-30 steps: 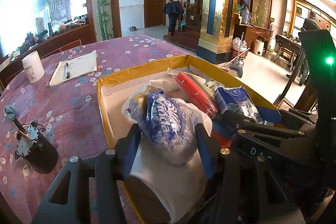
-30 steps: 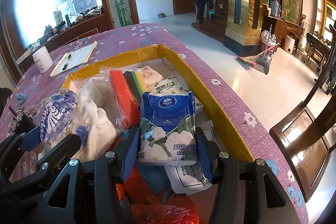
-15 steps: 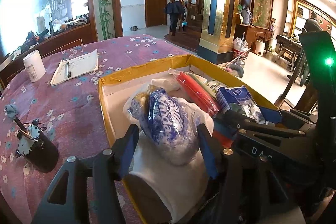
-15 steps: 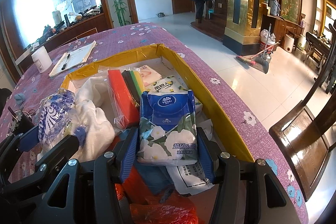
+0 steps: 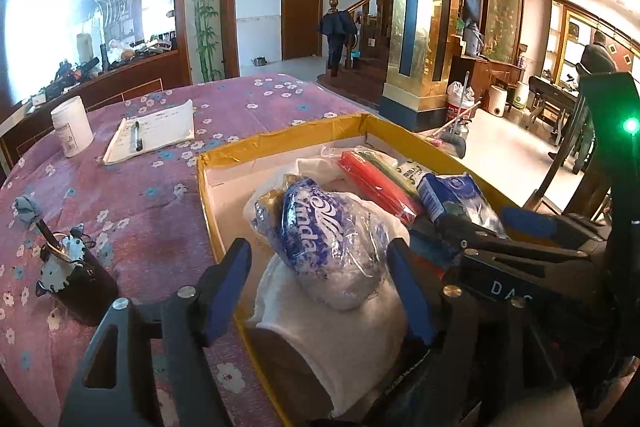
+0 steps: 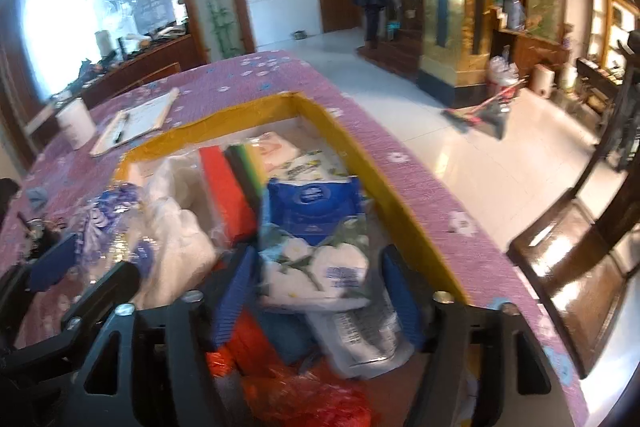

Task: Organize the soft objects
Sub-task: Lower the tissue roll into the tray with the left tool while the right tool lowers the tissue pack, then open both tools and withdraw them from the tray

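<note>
Release step: both tissue packs set down in the yellow box [image 5: 280, 143] on the counter [image 5: 140, 187].
Left hand-held gripper [image 5: 320, 287] is opening, clear of the blue-print Vinda pack [image 5: 324, 239]; right hand-held gripper [image 6: 316, 295] is opening off the floral tissue pack [image 6: 316, 251]. Next: back out and lift clear without snagging wrappers.

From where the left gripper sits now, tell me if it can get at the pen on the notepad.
Probably not without moving. The left gripper is opening around the blue-printed tissue bag inside the yellow box; the pen lies well beyond on the notepad. Bare tablecloth lies between, so nothing blocks it.

Glossy plastic tissue wrapper [image 5: 320, 227] (crinkled), matt towel [image 5: 352, 339]
</note>
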The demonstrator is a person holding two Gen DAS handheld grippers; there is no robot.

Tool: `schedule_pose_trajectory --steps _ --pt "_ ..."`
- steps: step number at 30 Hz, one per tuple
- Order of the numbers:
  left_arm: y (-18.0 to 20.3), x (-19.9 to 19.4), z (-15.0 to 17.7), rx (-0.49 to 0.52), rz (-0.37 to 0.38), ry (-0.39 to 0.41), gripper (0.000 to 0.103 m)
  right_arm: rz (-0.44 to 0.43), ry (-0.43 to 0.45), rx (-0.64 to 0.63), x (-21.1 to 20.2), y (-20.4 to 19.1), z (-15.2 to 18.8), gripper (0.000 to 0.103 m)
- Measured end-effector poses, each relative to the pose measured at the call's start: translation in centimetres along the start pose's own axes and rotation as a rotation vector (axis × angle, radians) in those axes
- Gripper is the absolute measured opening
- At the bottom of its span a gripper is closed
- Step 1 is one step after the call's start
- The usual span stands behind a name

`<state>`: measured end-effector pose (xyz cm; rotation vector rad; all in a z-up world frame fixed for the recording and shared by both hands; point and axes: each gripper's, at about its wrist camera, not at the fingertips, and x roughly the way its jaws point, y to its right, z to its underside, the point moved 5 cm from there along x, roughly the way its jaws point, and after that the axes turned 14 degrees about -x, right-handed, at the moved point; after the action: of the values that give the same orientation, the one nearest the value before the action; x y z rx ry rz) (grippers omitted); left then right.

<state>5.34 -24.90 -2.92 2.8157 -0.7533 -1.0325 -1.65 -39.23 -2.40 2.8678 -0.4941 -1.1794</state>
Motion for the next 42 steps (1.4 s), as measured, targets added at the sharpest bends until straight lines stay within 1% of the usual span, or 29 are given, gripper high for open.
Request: schedule_pose_trajectory --steps 2,4,9,11,15,17,21,23,25,28,31,32,35,37,39,42 --pt "0.0 -0.3 0.0 0.002 0.002 0.013 0.079 0.005 0.016 0.005 -0.6 0.4 0.1 0.081" --pt "0.0 -0.5 -0.1 0.004 0.000 0.022 0.084 0.011 0.028 0.006 -1.2 0.7 0.3 0.081" --pt "0.5 -1.7 -0.4 0.018 -0.001 0.064 0.088 0.030 0.075 0.009 -3.6 1.3 0.4 0.087" --pt "0.5 -2.3 -0.6 0.017 0.001 0.079 0.094 0.056 0.094 0.002 -4.8 1.6 0.4 0.090" --pt "0.7 -4.1 -1.4 0.016 0.011 0.129 0.098 0.094 0.136 -0.001 -7.5 2.2 0.5 0.092" --pt "0.6 -5.0 -2.0 0.013 0.007 0.153 0.102 0.104 0.164 0.011 -9.0 2.6 0.7 0.095" --pt "0.4 -6.4 -2.8 0.004 0.010 0.139 0.103 0.123 0.215 0.017 -11.3 3.1 1.3 0.098" --pt "0.2 -7.3 -2.8 0.015 -0.012 0.118 0.103 0.120 0.222 0.017 -11.9 3.3 1.5 0.098" --pt "-0.1 -8.5 -2.7 0.026 -0.037 0.126 0.103 0.115 0.228 0.020 -12.1 3.4 1.5 0.098" --pt "-0.7 -10.3 -2.1 0.052 -0.080 0.149 0.103 0.100 0.232 0.028 -12.1 3.3 1.8 0.099" --pt "-1.1 -11.7 -0.7 0.087 -0.089 0.146 0.103 0.081 0.225 0.020 -11.8 2.6 2.1 0.099" --pt "-1.4 -12.0 -0.1 0.091 -0.081 0.139 0.103 0.077 0.221 0.013 -11.7 2.3 2.2 0.099" --pt "-1.9 -12.2 1.5 0.064 -0.014 0.104 0.103 0.070 0.210 -0.009 -11.3 1.3 2.4 0.099" --pt "-2.2 -11.9 2.2 0.057 0.007 0.078 0.103 0.065 0.202 -0.023 -11.0 0.8 2.5 0.098" --pt "-2.4 -11.2 2.7 0.069 -0.013 0.049 0.103 0.066 0.199 -0.035 -11.0 0.3 2.6 0.098" --pt "-2.5 -11.0 2.9 0.083 -0.054 0.048 0.103 0.065 0.197 -0.043 -10.8 -0.2 2.7 0.098"
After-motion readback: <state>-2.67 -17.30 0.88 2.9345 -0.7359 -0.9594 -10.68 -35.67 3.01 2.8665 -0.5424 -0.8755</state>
